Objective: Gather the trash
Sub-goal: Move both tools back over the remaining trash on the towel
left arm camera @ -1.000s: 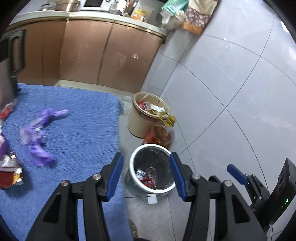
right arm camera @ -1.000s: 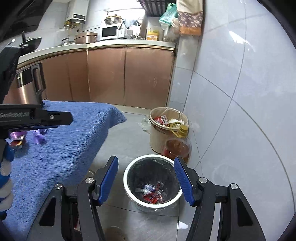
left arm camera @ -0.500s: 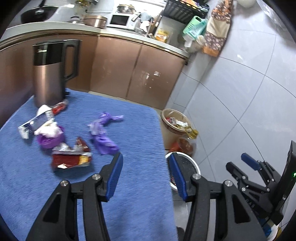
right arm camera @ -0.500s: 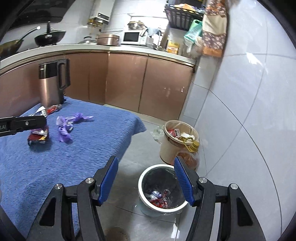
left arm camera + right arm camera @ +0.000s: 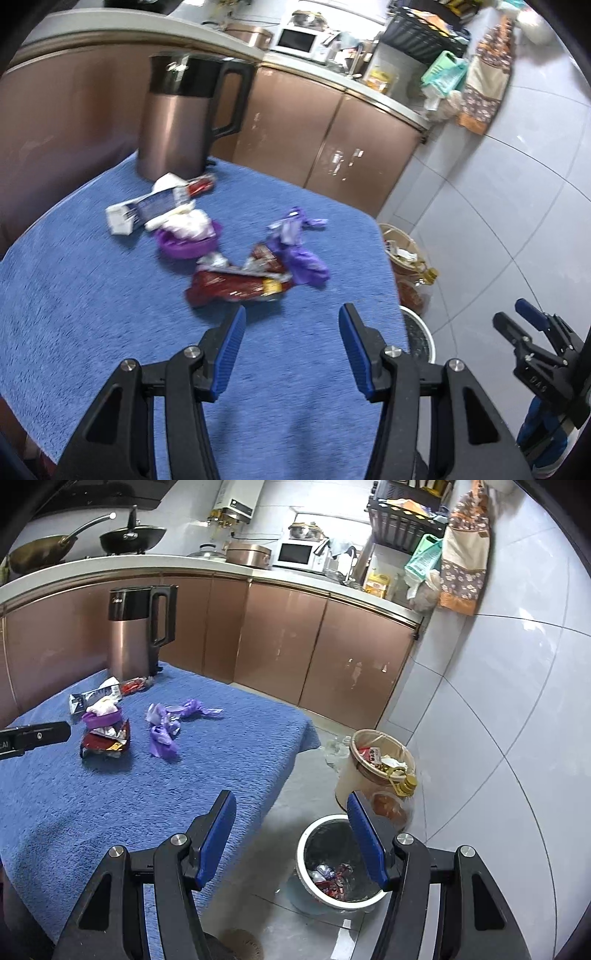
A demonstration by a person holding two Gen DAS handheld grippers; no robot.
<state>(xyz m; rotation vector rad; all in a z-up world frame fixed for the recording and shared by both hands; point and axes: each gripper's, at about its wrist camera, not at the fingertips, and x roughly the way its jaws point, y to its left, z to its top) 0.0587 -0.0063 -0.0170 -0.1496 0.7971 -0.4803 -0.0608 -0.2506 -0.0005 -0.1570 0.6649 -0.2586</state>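
Trash lies on the blue towel-covered table (image 5: pixel 92 314): a red snack wrapper (image 5: pixel 236 282), crumpled purple plastic (image 5: pixel 301 254), a purple cup with white tissue (image 5: pixel 190 236), and a white-and-blue packet (image 5: pixel 147 208). My left gripper (image 5: pixel 291 325) is open and empty, just short of the red wrapper. My right gripper (image 5: pixel 291 812) is open and empty, over the table edge above the white-rimmed trash bin (image 5: pixel 338 864), which holds wrappers. The same trash shows in the right wrist view: the red wrapper (image 5: pixel 105 740) and the purple plastic (image 5: pixel 166 727).
A copper kettle (image 5: pixel 177 122) stands at the table's far side behind the trash. A beige bin (image 5: pixel 373 764) full of rubbish and an oil bottle (image 5: pixel 397 797) stand beside the trash bin. Brown cabinets (image 5: pixel 314 653) run behind; a tiled wall is at the right.
My left gripper has swung left from above the bin to over the table, now facing the trash pile. My right gripper has drawn back and turned left, so the table fills more of its view.
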